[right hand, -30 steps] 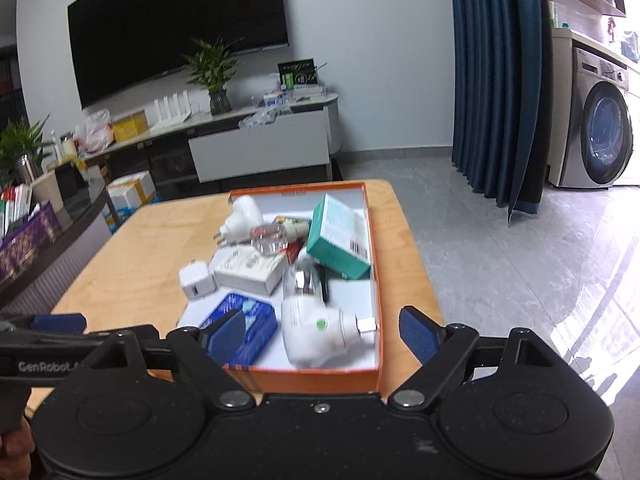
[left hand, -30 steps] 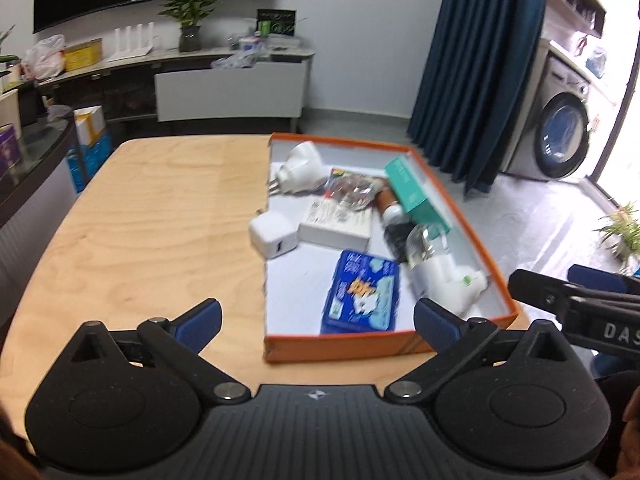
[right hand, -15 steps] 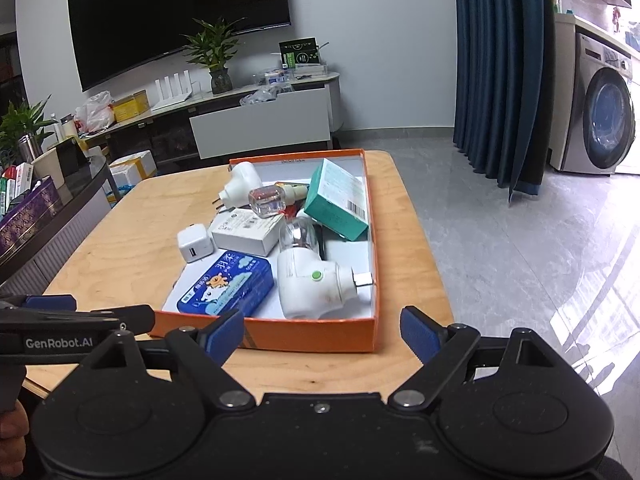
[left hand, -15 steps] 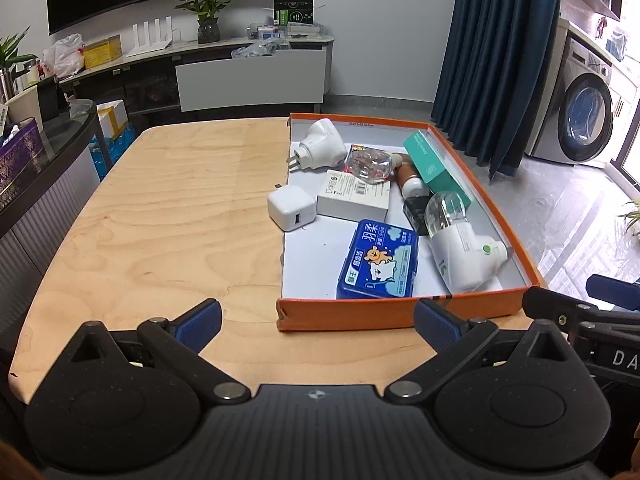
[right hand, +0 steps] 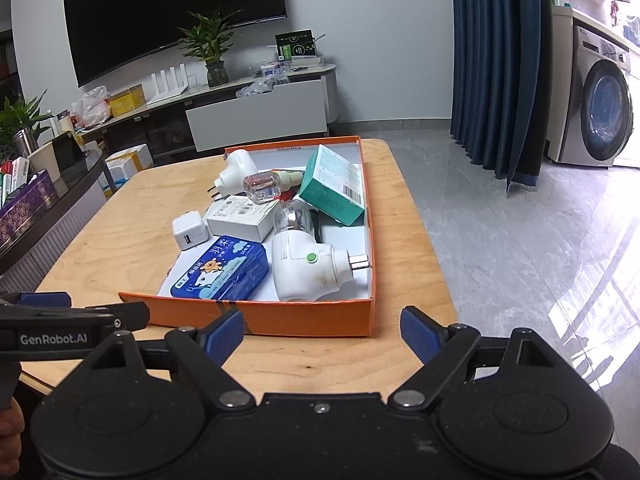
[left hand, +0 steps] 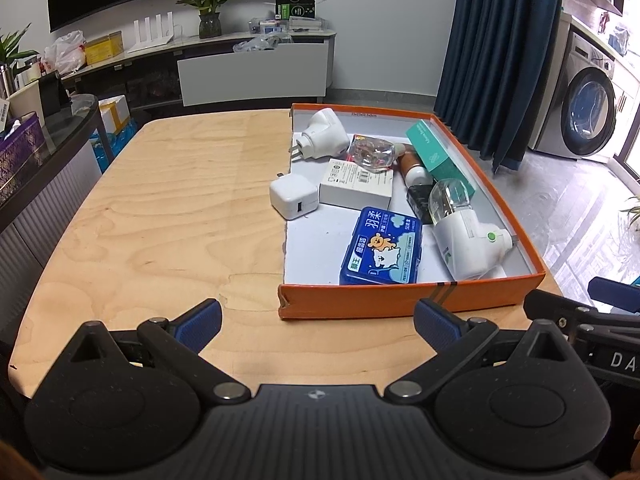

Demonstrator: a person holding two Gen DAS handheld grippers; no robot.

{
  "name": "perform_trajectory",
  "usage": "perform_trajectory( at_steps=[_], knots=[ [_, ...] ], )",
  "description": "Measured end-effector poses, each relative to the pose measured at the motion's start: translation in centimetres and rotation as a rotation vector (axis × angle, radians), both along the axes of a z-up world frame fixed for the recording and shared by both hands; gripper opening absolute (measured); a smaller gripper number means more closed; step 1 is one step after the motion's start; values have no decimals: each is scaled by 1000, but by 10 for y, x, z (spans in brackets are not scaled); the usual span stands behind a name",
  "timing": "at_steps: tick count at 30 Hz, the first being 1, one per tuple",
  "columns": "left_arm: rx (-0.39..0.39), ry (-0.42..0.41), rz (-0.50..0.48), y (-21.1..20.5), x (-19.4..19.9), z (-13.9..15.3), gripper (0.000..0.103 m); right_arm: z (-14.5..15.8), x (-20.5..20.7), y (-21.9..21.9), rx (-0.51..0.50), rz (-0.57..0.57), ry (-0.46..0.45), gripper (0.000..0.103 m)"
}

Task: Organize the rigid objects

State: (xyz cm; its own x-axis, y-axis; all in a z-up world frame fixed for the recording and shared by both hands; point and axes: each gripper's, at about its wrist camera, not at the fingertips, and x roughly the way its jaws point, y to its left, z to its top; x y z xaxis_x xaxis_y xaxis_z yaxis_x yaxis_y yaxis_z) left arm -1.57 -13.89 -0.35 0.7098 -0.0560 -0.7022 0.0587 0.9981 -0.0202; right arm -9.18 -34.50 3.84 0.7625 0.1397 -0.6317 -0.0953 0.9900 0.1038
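Left gripper (left hand: 317,318) and right gripper (right hand: 322,328) spread wide, empty, near the tray (left hand: 400,300) of clutter.

The table's (left hand: 168,208) left half lay bare; the orange box (left hand: 400,300) crowded its right edge, packed with items.

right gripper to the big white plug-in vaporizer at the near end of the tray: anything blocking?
Only the orange tray's near wall lies between the right gripper and the white vaporizer; the fingers would have to go over it. Above the vaporizer nothing visible is in the way. The blue box lies close on its left.
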Motion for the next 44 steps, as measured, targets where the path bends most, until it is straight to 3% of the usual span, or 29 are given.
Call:
perform_trajectory(
  at_steps=[35, 44],
  knots=[
    [13, 15, 8, 2, 7, -7, 103, -11, 12, 8, -19, 30, 50, 100],
    [14, -18, -1, 1, 6, -5, 103, -12, 12, 7, -20, 29, 54, 100]
  ],
)
